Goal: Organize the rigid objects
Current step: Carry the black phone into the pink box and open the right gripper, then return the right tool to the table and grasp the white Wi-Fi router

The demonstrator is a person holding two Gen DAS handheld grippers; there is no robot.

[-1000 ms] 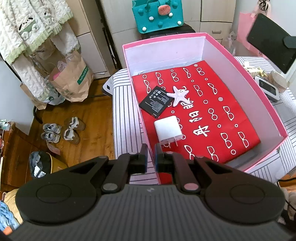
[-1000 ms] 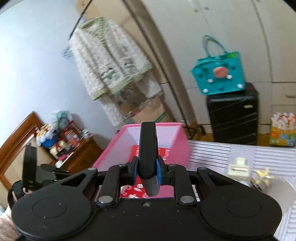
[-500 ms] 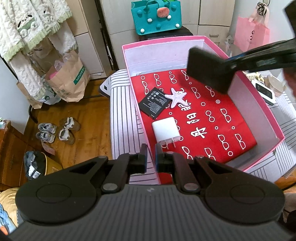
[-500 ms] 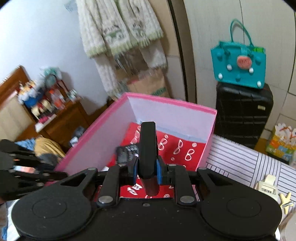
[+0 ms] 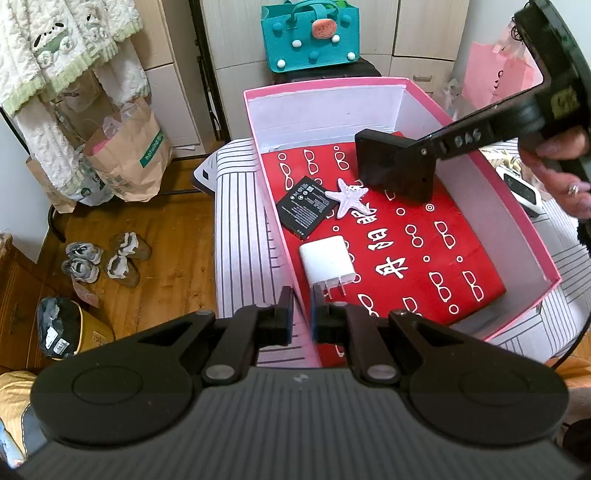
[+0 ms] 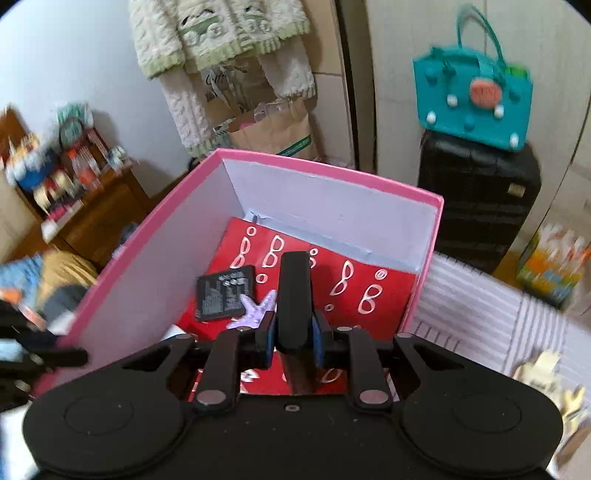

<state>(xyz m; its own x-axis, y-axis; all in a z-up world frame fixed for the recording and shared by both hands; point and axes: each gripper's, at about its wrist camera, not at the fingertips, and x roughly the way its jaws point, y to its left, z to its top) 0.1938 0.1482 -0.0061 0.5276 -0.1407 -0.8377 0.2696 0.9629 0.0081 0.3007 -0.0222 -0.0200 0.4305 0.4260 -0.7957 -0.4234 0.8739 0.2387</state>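
A pink box with a red lining printed with white glasses stands on a striped surface. Inside lie a black battery, a lilac starfish and a white charger plug. My left gripper is shut on the box's near left wall. My right gripper is shut on a flat black slab. The left wrist view shows that slab hanging inside the box near the back right, just right of the starfish. From the right wrist, the battery and starfish lie just left of the slab.
A hand holds the right gripper over the box's right wall. A small white device lies on the striped cloth right of the box. Behind stand a teal bag, a black suitcase and paper bags. Shoes lie on the floor.
My right gripper has come in from the right with the black slab and sunk over the rim into the box. The left gripper and the box have not moved.
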